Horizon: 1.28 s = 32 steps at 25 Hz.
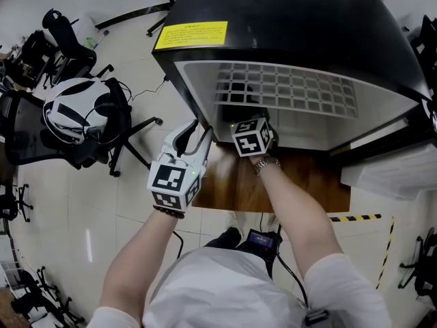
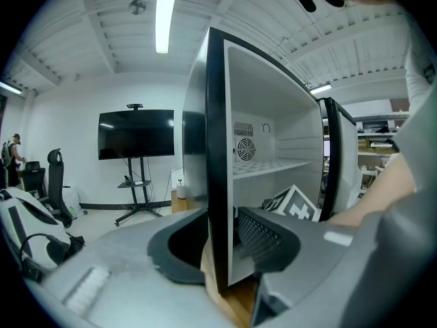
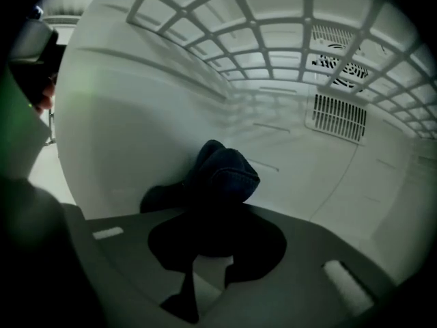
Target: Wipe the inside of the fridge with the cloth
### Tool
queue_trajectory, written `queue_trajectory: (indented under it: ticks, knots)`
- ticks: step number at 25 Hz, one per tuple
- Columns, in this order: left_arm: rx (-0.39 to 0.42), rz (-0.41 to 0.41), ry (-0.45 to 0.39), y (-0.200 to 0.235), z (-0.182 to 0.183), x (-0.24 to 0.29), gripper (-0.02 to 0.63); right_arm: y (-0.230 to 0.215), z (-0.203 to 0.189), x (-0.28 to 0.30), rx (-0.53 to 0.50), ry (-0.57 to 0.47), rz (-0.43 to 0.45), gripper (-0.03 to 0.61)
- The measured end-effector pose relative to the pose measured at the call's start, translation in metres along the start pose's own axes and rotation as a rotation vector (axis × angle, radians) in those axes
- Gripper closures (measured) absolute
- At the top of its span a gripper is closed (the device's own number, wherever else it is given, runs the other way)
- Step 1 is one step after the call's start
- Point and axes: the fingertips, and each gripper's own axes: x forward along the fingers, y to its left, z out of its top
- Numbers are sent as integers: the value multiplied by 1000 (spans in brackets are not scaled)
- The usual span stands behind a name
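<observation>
A black mini fridge (image 1: 287, 19) stands open, its inside white, with a white wire shelf (image 1: 287, 91) across it. My left gripper (image 1: 194, 139) is at the fridge's left front edge. Its jaws straddle the side wall (image 2: 217, 149) and clamp it, one outside and one inside. My right gripper (image 1: 251, 134) reaches in under the shelf. It is shut on a bunched dark blue cloth (image 3: 222, 176), which lies against the left inner wall low down. In the right gripper view, the right gripper (image 3: 212, 244) partly hides the cloth's lower part.
The fridge sits on a wooden platform (image 1: 273, 183), its door (image 1: 389, 162) swung out to the right. An office chair with a white headset (image 1: 72, 111) stands at the left. Striped tape (image 1: 355, 218) marks the floor. A vent grille (image 3: 338, 118) is on the fridge's rear wall.
</observation>
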Motion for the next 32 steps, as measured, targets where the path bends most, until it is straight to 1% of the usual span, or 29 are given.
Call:
queue_trajectory:
  ticks: [15, 32]
  knots:
    - [-16, 14, -4, 0, 1, -1, 485, -62, -32, -29, 19, 32, -114, 514]
    - [-23, 27, -2, 0, 1, 0, 485, -145, -68, -71, 45, 60, -254, 514]
